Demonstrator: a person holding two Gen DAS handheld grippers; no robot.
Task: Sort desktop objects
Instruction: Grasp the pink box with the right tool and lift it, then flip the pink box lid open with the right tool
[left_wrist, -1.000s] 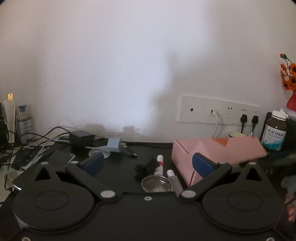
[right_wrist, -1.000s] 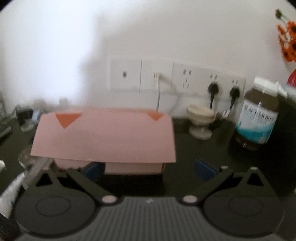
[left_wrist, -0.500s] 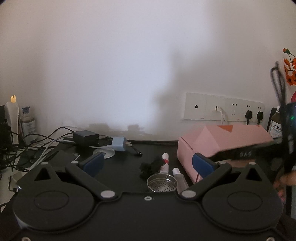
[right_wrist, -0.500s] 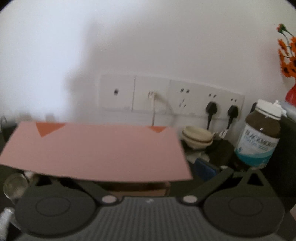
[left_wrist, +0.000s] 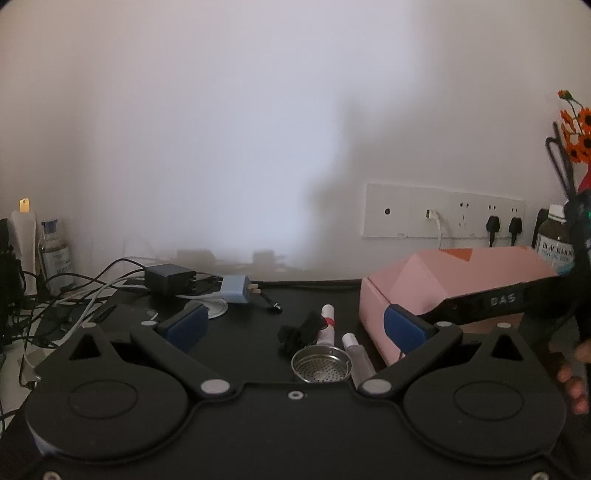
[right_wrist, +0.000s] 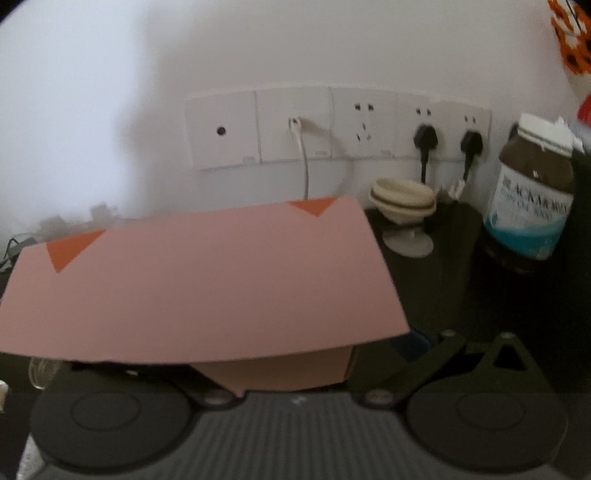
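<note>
Pink cardboard box | flat lid, orange triangles | matte

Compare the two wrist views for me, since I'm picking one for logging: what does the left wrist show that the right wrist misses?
Only the left wrist view shows the metal strainer, the blue charger, the tangled cables and the open left gripper. Only the right wrist view shows the stacked cream bowls. Both show the pink box with its lid raised, the wall sockets and the brown supplement bottle.
</note>
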